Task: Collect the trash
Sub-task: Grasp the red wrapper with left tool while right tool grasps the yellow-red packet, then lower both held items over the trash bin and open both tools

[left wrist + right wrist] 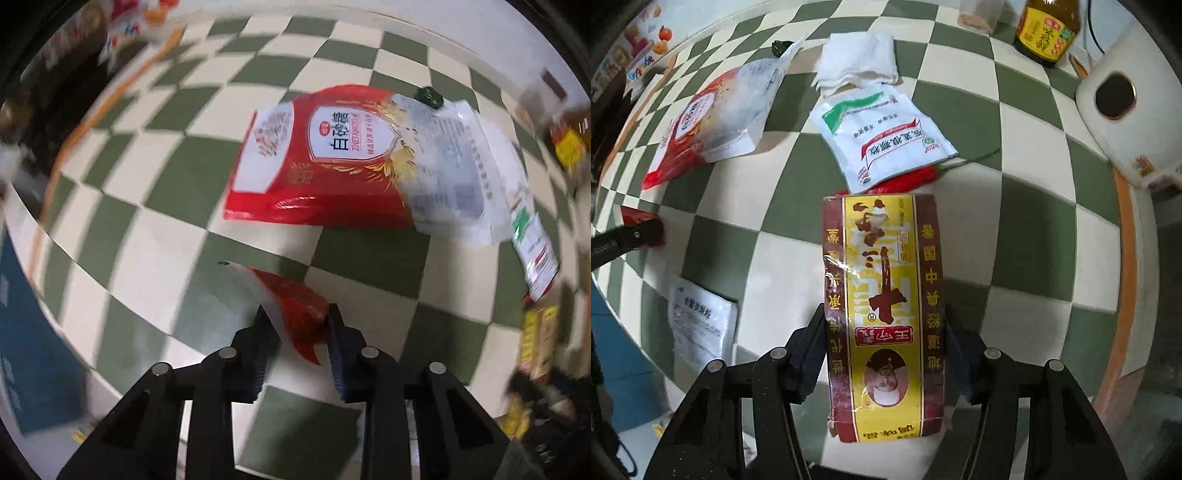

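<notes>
Left tongs: the left tongs (297,325) stand narrow, and a small red torn wrapper (291,306) sits between the two pads, which seem to press on it from both sides; the wrapper lies on the table (166,229).

Right tongs: the right tongs (884,332) are half closed around a red and yellow seasoning packet (884,295); the pads sit at its two long edges and appear to touch them.

Key relation: the long axis of the seasoning packet runs straight away from the right tongs, so the pads meet it across its short width. The packet lies flat on the table, its far end near a red chili (908,181).

Other trash, near: a white salt sachet (882,136) lies just beyond the packet, partly over the chili. A folded white tissue (857,61) lies behind it.

Other trash, further: a large red sugar bag (321,155) lies ahead of the left tongs; a small white printed sachet (701,321) lies at the table edge.

Possible obstacles: a sauce bottle (1047,31) and a white appliance (1123,107) stand well apart, at the far right.
</notes>
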The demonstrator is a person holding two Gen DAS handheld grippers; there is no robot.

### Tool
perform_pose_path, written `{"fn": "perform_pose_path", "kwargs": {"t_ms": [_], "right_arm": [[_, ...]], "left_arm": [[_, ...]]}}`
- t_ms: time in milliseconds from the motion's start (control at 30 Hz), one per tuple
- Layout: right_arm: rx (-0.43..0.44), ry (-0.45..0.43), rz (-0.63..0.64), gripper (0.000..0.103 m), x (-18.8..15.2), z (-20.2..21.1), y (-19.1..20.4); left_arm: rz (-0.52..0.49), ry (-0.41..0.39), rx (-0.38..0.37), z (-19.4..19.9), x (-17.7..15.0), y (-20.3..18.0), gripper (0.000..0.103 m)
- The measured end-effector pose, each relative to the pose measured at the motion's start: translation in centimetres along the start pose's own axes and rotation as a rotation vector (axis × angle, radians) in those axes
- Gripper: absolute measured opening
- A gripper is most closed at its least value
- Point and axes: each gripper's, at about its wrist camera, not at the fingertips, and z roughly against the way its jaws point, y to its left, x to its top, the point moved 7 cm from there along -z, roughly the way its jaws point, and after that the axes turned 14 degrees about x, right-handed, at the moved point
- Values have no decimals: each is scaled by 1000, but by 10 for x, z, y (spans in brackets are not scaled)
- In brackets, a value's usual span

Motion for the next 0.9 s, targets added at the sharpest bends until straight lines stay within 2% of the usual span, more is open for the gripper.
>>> {"fn": "perform_pose_path", "kwargs": {"t_ms": [133,233,267,300,400,567,700,800,900], "right_arm": [[13,-48,-46,60,-7,15,-3],[33,-116,-82,60,-23,42,13],[40,-143,-92,60,-33,56,13],[48,-169,-102,60,-39,64,20],[82,-237,-143,60,-71,88,59],[94,-299,-177,60,-150,108,132],[97,-299,-217,60,-218,90,167],[102,-224,-255,60,-268,52,180],[111,-139,-308,60,-317,3,182]], "left_arm": [[-54,-93,44,27,-13,6,22],[-79,-161,23,60,-33,16,22],[-85,-172,10,62,-27,11,22],[-89,-190,-20,75,-37,21,22],[-104,-230,-64,96,-50,39,22],[-147,-269,-166,121,-112,83,22],[-193,-229,-206,110,-165,102,22],[-231,-139,-228,80,-206,105,22],[-263,4,-250,26,-248,99,22]]}}
